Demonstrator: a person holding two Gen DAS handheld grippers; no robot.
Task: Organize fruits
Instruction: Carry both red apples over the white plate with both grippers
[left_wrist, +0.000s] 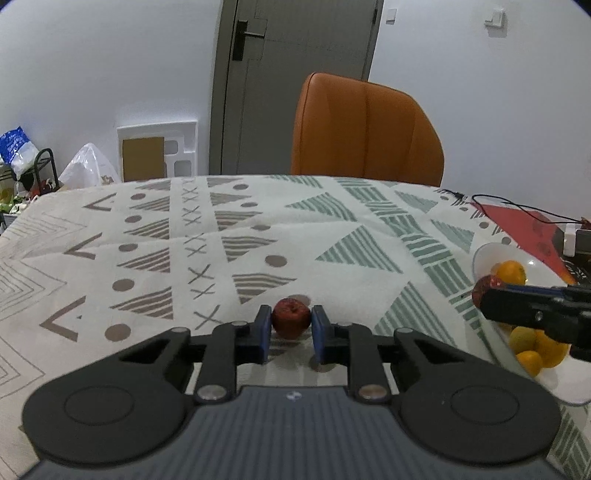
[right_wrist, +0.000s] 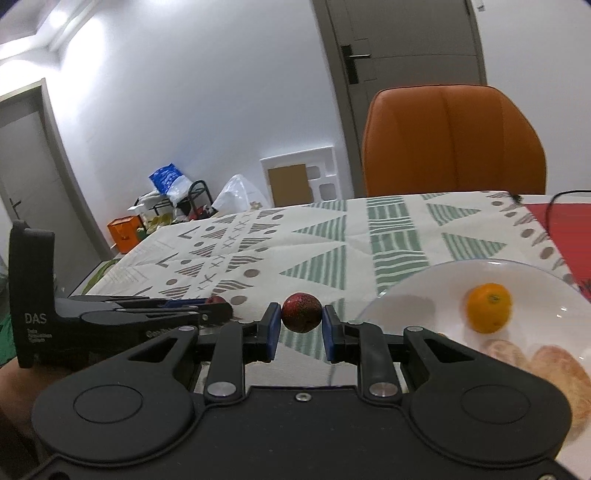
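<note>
- Tablecloth (left_wrist: 258, 236): quilted white fabric with green and taupe triangles, dots and crosses, covering the table.
- Chair (left_wrist: 365, 129): orange padded back, upright behind the far table edge.
- Plate (right_wrist: 424, 291): round, white, glossy; holds an orange mandarin (right_wrist: 488, 307) and blurred pale fruits at its near side.
- Left gripper (left_wrist: 291, 319): blue pads clamped on a wrinkled dark-red fruit (left_wrist: 291, 317) resting on the cloth, stem dimple facing up.
- Right gripper (right_wrist: 301, 314): closed on a rounder red fruit (right_wrist: 301, 312), held clear of the cloth beside the plate's rim.
</note>
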